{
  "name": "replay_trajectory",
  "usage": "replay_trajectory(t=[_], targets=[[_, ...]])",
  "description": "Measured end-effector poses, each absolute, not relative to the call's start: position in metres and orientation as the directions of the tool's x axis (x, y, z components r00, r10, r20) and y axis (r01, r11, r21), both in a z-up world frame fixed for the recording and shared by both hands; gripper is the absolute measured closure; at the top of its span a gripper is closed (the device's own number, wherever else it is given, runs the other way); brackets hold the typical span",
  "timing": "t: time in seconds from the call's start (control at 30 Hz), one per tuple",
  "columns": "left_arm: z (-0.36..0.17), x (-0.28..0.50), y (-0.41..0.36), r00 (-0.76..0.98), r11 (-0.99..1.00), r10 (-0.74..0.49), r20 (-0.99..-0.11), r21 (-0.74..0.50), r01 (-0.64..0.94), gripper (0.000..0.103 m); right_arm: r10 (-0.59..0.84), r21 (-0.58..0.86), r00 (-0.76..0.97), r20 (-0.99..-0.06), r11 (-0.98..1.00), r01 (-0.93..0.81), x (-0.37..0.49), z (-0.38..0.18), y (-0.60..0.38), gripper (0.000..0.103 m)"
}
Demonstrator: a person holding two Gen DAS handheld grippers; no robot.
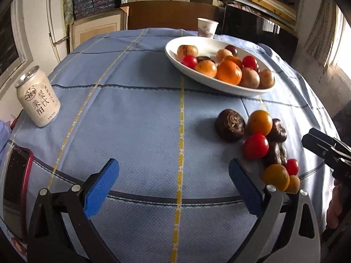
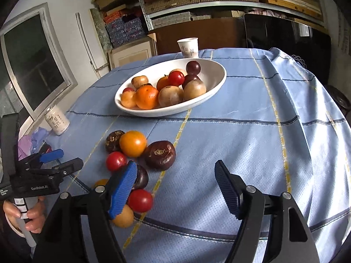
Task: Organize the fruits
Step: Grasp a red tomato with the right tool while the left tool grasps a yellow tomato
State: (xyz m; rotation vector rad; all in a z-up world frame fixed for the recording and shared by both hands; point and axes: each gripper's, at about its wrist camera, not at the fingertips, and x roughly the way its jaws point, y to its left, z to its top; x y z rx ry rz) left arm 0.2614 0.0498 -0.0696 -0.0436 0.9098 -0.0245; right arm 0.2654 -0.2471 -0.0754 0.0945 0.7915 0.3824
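A white oval bowl [image 1: 173, 50] [image 2: 219, 81] on the blue checked tablecloth holds several fruits: oranges, red tomatoes, brown and dark ones. Loose fruits lie in a cluster on the cloth: a dark brown one [image 1: 229, 124] [image 2: 160, 155], an orange one [image 1: 260, 122] [image 2: 133, 143], a red tomato [image 1: 255, 146] [image 2: 116, 161] and several more. My left gripper [image 1: 174, 184] is open and empty, left of the cluster. My right gripper [image 2: 175, 185] is open and empty, its left finger over the cluster's near fruits. It also shows in the left wrist view [image 1: 324, 146].
A white drink can [image 1: 38, 97] [image 2: 57, 120] stands at the table's left. A paper cup [image 1: 207, 27] [image 2: 188, 47] stands behind the bowl. A red-cased phone [image 1: 16, 188] lies at the left edge. Shelves with boxes fill the back wall.
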Motion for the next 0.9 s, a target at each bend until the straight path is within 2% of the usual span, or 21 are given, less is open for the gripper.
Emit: replay_trajectory(t=[0.13,0.3,0.37,0.57,0.73,0.9], targets=[[-0.073,0.263,0.049,0.600,0.999,-0.045,-0.798,-0.053,0.004,0.005,0.367,0.209,0.622,-0.691,0.926,-0.314,0.263,-0.076,-0.243,0.030],[-0.073,0.263,0.048,0.598,0.999,-0.046,-0.800,-0.050,0.009,0.005,0.366,0.183,0.587,-0.722,0.919,-0.349,0.261,-0.082,-0.234,0.049],[-0.073,0.263,0.047,0.599,0.999,-0.044,-0.800,-0.046,0.011,0.005,0.381,0.192,0.569,-0.729,0.911,-0.364,0.260,-0.084,-0.232,0.052],[-0.072,0.263,0.047,0.598,0.999,-0.043,-0.800,-0.045,0.011,0.005,0.469,0.307,0.501,-0.727,0.875,-0.374,0.262,-0.087,-0.236,0.053],[-0.072,0.262,0.046,0.599,0.999,-0.040,-0.800,-0.040,0.014,0.005,0.502,0.343,0.475,-0.723,0.857,-0.383,0.261,-0.088,-0.236,0.054],[-0.069,0.260,0.044,0.614,0.999,-0.037,-0.788,-0.030,0.021,0.005,0.519,0.359,0.439,-0.733,0.844,-0.399,0.259,-0.093,-0.230,0.060]])
